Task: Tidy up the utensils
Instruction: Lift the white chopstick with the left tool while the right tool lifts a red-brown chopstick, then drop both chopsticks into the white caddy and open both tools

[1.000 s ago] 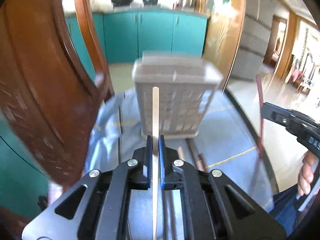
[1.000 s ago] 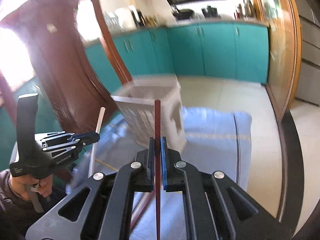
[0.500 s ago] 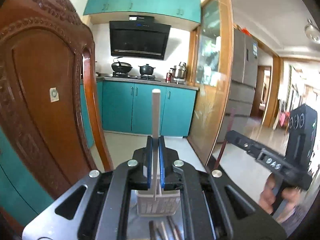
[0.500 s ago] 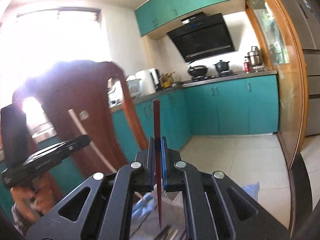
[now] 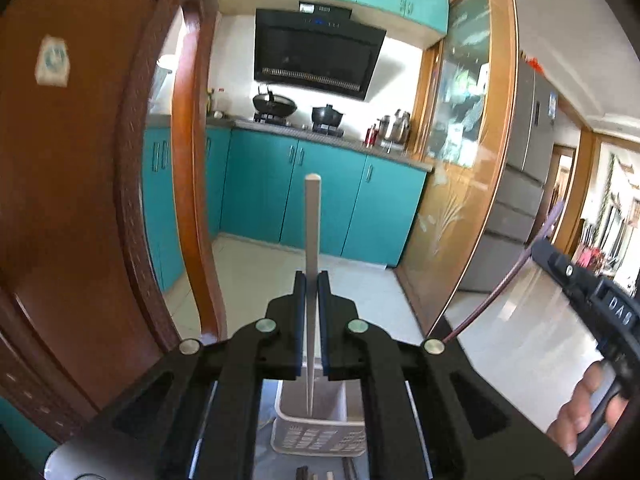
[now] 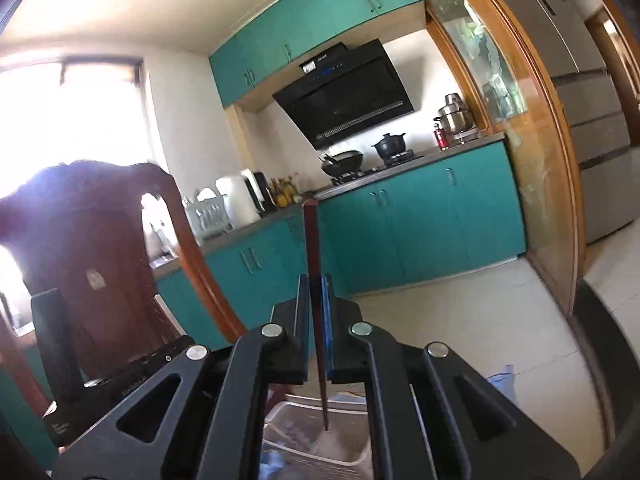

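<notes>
My left gripper (image 5: 311, 280) is shut on a pale chopstick (image 5: 312, 224), held upright with its tip down inside the white slotted basket (image 5: 316, 434). My right gripper (image 6: 315, 282) is shut on a dark red chopstick (image 6: 312, 240), also upright, its tip just inside the same basket (image 6: 320, 444). The right gripper and its red chopstick (image 5: 500, 284) show at the right of the left wrist view. The left gripper's body (image 6: 100, 380) shows at the lower left of the right wrist view.
A carved wooden chair back (image 5: 80, 200) stands close on the left. Several more chopsticks (image 5: 320, 472) lie on the blue cloth (image 6: 500, 380) in front of the basket. Teal kitchen cabinets (image 5: 320, 200) and a glass door (image 5: 460, 160) are behind.
Both grippers tilted upward and rose over the basket, turning their chopsticks upright. The chopstick tips have come down into the basket's opening.
</notes>
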